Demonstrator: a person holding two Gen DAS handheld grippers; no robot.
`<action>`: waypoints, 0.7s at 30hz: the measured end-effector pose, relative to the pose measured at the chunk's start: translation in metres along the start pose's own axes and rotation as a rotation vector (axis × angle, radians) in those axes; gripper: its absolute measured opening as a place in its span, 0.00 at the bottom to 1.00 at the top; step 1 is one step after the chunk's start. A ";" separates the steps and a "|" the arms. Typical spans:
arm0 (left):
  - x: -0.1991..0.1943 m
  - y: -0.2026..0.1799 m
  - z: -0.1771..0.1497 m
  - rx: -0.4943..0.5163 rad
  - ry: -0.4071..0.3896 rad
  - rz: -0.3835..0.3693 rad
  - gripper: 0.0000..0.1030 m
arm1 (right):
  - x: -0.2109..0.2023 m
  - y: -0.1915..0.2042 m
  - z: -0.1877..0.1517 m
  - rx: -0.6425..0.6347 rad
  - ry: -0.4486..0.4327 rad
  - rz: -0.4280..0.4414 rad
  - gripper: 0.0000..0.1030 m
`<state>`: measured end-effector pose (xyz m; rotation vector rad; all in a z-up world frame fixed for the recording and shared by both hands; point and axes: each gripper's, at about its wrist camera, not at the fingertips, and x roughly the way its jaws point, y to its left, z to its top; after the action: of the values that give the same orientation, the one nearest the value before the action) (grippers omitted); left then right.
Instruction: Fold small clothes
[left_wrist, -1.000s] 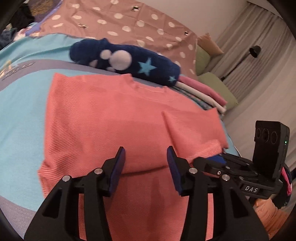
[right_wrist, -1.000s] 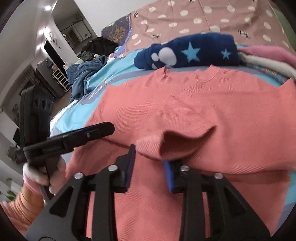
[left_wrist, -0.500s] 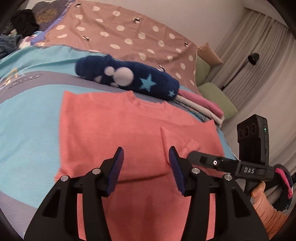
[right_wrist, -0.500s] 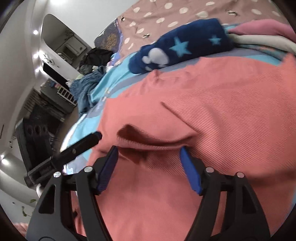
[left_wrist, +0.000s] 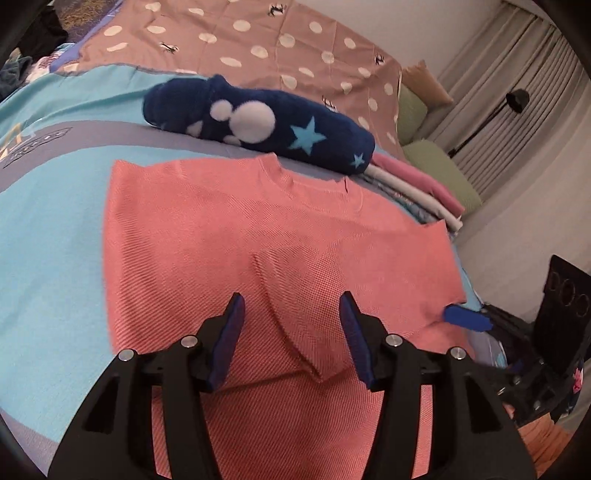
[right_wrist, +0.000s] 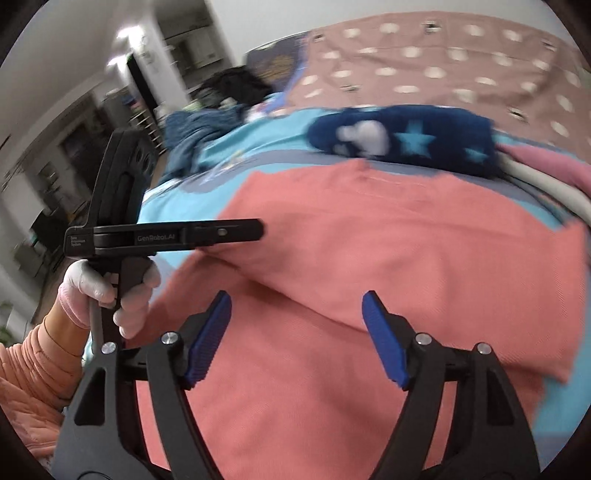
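A coral knit top (left_wrist: 229, 236) lies flat on the bed, neck toward the far side, both sleeves folded in over the body. It fills the right wrist view (right_wrist: 388, 251) too. My left gripper (left_wrist: 291, 336) is open and empty, just above the folded sleeve edge. My right gripper (right_wrist: 295, 332) is open and empty over the lower part of the top. The left gripper also shows from the side in the right wrist view (right_wrist: 236, 230), at the top's left edge.
A rolled navy blanket with stars (left_wrist: 258, 122) lies beyond the top's neck. A stack of folded clothes (left_wrist: 417, 184) sits at its right. The turquoise bedsheet (left_wrist: 51, 221) spreads to the left. Dark clothes (right_wrist: 207, 125) are heaped at the far left of the bed.
My right gripper has let go of the sleeve and opened wide. The sleeve now lies folded over the body. Both grippers have pulled back a little.
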<state>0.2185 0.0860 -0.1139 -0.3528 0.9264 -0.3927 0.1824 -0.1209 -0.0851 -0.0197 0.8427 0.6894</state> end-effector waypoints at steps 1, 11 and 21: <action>0.007 -0.004 0.000 0.015 0.015 0.007 0.52 | -0.008 -0.008 -0.004 0.022 -0.013 -0.027 0.75; -0.052 -0.071 0.026 0.206 -0.190 -0.045 0.02 | -0.076 -0.094 -0.039 0.252 -0.148 -0.495 0.82; -0.105 -0.045 0.050 0.229 -0.281 0.191 0.03 | -0.041 -0.110 -0.050 0.232 -0.015 -0.552 0.82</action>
<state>0.1955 0.1020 0.0073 -0.1039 0.6258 -0.2619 0.1923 -0.2436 -0.1175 -0.0367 0.8485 0.0718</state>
